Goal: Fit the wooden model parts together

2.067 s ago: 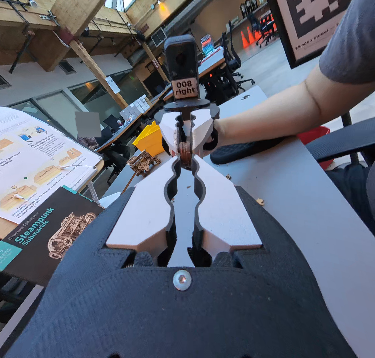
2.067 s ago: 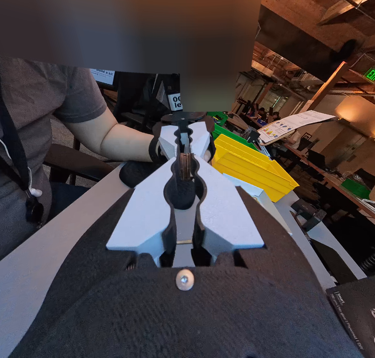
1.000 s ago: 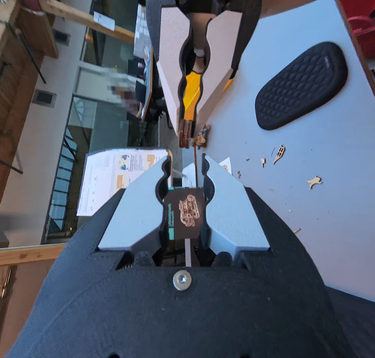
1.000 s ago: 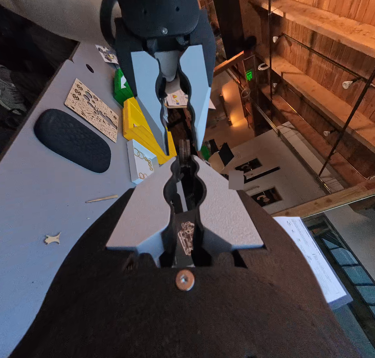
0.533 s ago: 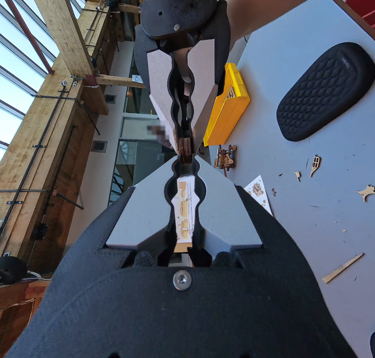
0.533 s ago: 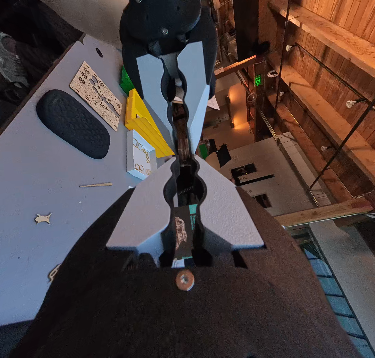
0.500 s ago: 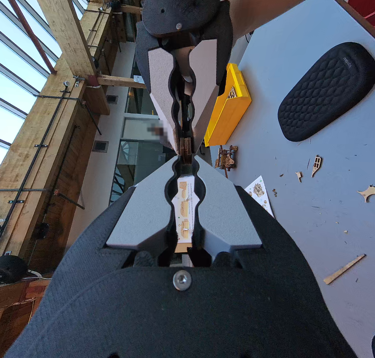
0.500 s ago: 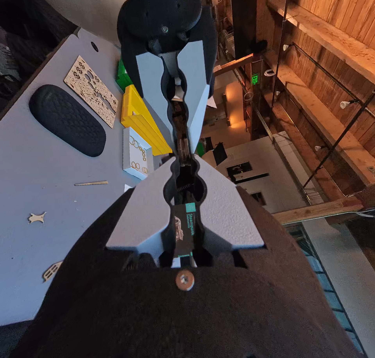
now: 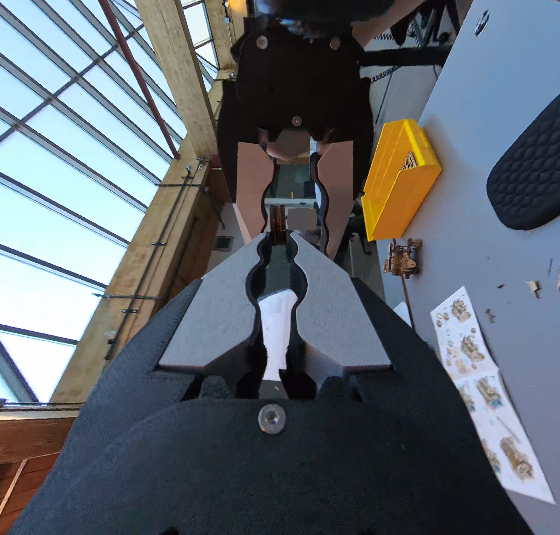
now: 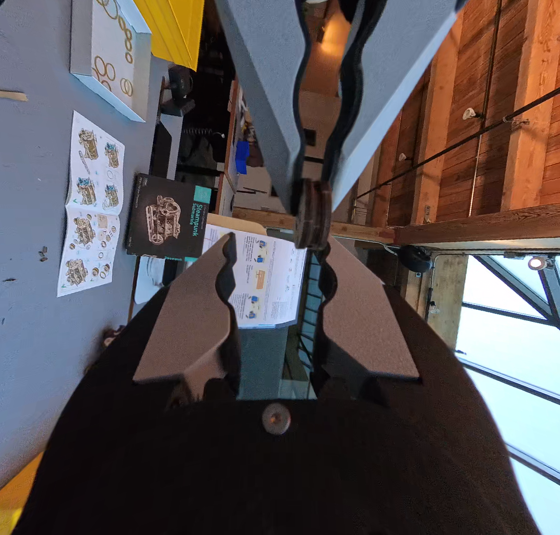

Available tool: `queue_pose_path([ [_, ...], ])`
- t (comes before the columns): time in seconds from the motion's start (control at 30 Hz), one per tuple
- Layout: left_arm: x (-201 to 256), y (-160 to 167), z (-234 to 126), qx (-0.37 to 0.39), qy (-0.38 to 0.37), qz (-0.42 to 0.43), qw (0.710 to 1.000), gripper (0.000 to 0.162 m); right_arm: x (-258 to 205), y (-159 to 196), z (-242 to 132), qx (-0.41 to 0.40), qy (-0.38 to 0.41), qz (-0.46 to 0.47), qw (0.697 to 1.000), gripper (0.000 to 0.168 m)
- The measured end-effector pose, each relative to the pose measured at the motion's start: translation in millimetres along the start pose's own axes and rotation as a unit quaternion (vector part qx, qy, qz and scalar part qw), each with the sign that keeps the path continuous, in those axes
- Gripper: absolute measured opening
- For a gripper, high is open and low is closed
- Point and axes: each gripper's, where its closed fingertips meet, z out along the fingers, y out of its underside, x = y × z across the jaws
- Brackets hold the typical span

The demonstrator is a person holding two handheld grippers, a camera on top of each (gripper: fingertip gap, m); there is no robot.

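Handover made: right hand-held gripper [image 10: 274, 241] has released.
Left hand-held gripper [image 9: 277, 238] alone pinches the wheel [image 9: 278, 227] at its tips; right, now wide, flanks it. Mating part needed next.

The left gripper [image 9: 277, 237] and right gripper [image 10: 278, 243] are held up off the table, pointing at each other tip to tip. The left's fingers pinch a small wooden disc stack [image 9: 278, 224]. The right's fingers are spread wide, one tip touching the stack.
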Motion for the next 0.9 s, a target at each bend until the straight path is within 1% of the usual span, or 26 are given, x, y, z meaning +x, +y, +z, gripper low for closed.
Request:
queue_pose_path([
  [0.1,3.0,-4.8,2.0,-0.013,-0.012,0.042,0.999,0.007,4.9,-2.3,1.4,-0.045,0.025,-0.020,0.998,0.054],
  [0.2,3.1,-7.7,4.4,-0.021,-0.020,0.056,0.998,0.007,11.5,-4.3,2.1,-0.064,0.060,-0.028,0.996,0.053],
  [0.37,2.2,-13.2,3.7,-0.015,-0.028,0.073,0.997,0.007,18.8,-0.1,1.8,-0.078,0.082,0.005,0.994,0.049],
  [0.47,2.2,-7.9,6.2,-0.036,-0.038,0.101,0.993,0.007,23.5,0.6,1.9,-0.084,0.095,0.018,0.992,0.045],
  [0.57,5.3,-7.0,9.8,-0.043,-0.036,0.092,0.994,0.006,23.2,1.4,4.9,-0.093,0.099,0.032,0.990,0.042],
  [0.67,4.9,-2.6,14.2,-0.059,-0.033,0.065,0.996,0.007,20.9,5.5,9.2,-0.102,0.095,0.045,0.989,0.026],
  [0.73,3.7,-0.4,16.2,-0.065,-0.028,0.044,0.997,0.007,15.5,8.5,12.1,-0.103,0.077,0.058,0.990,0.011],
  [0.9,5.7,5.1,19.5,-0.078,-0.016,0.024,0.997,0.006,13.9,15.4,14.9,-0.112,0.074,0.066,0.989,0.012],
])
